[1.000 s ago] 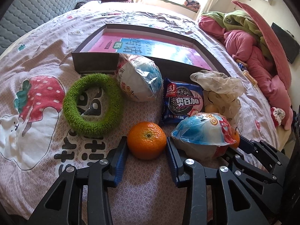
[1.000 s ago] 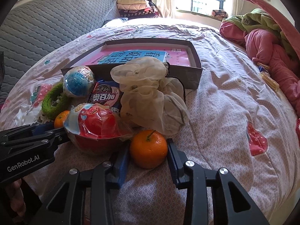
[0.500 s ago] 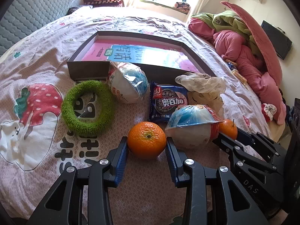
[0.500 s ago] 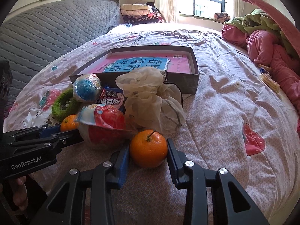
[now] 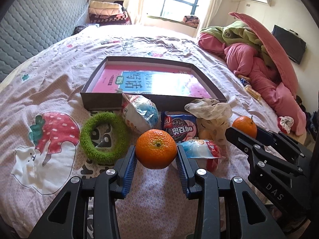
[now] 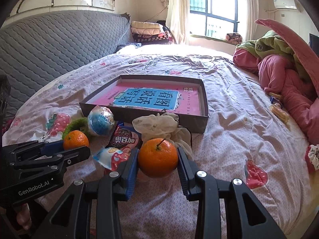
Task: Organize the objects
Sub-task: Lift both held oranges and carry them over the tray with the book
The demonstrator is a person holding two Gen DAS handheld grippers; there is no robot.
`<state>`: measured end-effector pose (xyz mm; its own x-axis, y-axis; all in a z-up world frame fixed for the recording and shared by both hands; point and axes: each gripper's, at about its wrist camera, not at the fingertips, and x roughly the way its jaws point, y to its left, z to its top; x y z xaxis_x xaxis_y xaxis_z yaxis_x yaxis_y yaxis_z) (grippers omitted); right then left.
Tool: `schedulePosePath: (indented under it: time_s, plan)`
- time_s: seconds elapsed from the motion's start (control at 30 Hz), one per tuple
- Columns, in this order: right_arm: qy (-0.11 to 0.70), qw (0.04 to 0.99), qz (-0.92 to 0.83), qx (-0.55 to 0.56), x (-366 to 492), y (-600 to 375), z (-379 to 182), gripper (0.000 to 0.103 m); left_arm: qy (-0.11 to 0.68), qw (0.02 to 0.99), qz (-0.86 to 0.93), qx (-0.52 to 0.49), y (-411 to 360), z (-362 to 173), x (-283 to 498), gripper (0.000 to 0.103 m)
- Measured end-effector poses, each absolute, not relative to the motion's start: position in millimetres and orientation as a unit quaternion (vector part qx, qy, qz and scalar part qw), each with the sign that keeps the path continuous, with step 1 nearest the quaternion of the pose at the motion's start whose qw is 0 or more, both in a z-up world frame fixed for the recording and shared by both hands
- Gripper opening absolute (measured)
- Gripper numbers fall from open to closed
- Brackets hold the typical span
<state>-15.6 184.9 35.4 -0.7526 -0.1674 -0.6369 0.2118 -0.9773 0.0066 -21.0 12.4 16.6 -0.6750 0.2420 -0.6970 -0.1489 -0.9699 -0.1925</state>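
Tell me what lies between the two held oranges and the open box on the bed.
Wrapped toy balls, a cookie packet and a crumpled cloth bag lie before the box. Both oranges are lifted; the path over looks clear.

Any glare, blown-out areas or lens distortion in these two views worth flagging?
Left wrist view: window blown out, glare washes the book cover in the box; bed edges bow from fisheye. Right wrist view: sunlit bedding near the window overexposed; held orange sharp; corners vignetted black.
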Motion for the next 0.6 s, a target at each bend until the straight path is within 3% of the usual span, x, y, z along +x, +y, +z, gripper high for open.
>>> schedulePosePath:
  time_s: [0.6]
  plan:
    - [0.025,0.104,-0.945,0.308,-25.4,167.4,50.8,0.037,-0.068,0.093,0.926,-0.359,0.8,34.6,-33.2,0.04]
